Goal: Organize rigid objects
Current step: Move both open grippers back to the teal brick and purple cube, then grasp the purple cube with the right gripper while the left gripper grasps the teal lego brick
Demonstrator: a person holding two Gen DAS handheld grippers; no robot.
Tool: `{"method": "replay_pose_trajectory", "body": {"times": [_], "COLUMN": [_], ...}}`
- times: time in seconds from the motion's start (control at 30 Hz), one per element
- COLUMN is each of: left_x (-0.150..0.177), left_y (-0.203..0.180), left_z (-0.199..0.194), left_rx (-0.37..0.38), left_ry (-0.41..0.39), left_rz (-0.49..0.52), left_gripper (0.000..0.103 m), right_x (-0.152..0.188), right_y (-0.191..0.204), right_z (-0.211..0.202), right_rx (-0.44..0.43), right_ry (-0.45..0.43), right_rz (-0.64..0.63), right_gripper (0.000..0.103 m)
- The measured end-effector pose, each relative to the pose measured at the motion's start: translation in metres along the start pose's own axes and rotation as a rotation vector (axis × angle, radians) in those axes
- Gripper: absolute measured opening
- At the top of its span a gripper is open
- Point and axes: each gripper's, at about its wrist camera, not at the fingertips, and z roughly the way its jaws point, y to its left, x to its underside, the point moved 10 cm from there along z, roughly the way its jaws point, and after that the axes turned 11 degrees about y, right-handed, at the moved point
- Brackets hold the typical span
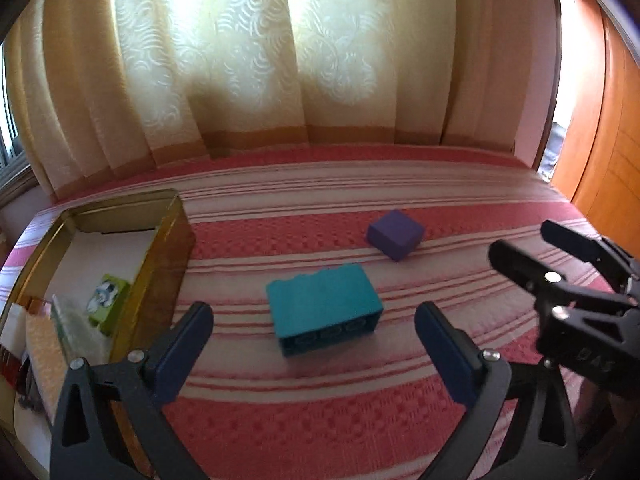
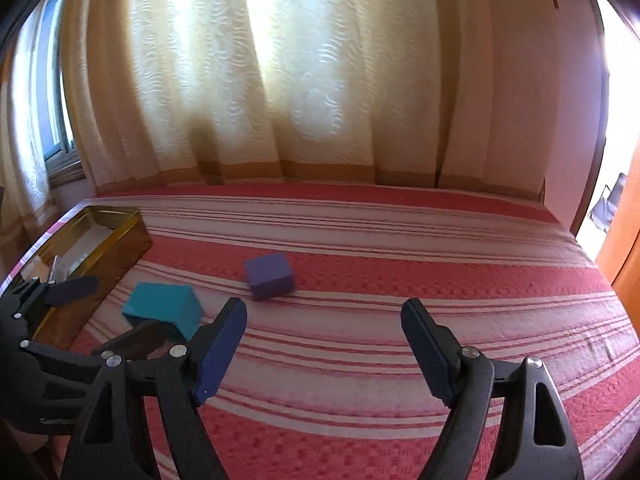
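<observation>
both grippers wide open, empty: left gripper (image 1: 314, 344) just short of teal brick (image 1: 323, 308), right gripper (image 2: 324, 344) over bed (image 2: 400, 248). purple cube (image 1: 396, 235) lies beyond brick, gold tin (image 1: 160, 264) at bed's left edge

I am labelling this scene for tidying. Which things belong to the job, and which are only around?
Belong to the job:
teal brick
purple cube
gold tin, partly filled
left gripper, open
right gripper, open

Only around:
striped bedspread
curtain
orange door
</observation>
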Motion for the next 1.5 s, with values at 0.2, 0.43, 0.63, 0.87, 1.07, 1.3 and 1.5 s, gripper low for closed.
{"method": "replay_pose_trajectory", "body": {"times": [0.2, 0.43, 0.63, 0.87, 1.07, 1.3, 1.5], "left_x": [-0.002, -0.016, -0.026, -0.025, -0.024, -0.025, -0.023], "left_y": [0.001, 0.011, 0.029, 0.038, 0.038, 0.037, 0.035], "left_z": [0.021, 0.042, 0.050, 0.053, 0.051, 0.050, 0.047], "left_rx": [-0.017, 0.016, 0.017, -0.007, -0.014, -0.006, 0.014], "left_ry": [0.054, 0.090, 0.091, 0.092, 0.084, 0.081, 0.073], "left_rz": [-0.001, -0.021, -0.064, -0.076, -0.067, -0.069, -0.069], "left_gripper": [0.074, 0.066, 0.066, 0.067, 0.067, 0.067, 0.067], "right_x": [-0.005, -0.023, -0.036, -0.036, -0.033, -0.028, -0.027], "right_y": [-0.006, 0.007, 0.032, 0.040, 0.041, 0.051, 0.050], "right_z": [0.006, 0.028, 0.057, 0.089, 0.095, 0.104, 0.092], "right_rx": [-0.025, -0.080, -0.085, -0.087, -0.109, -0.106, -0.098], "right_ry": [0.017, 0.042, 0.083, 0.168, 0.196, 0.258, 0.227], "right_rz": [0.029, 0.027, -0.036, -0.021, -0.008, -0.072, -0.083], "right_gripper": [0.081, 0.081, 0.081, 0.081, 0.081, 0.046, 0.042]}}
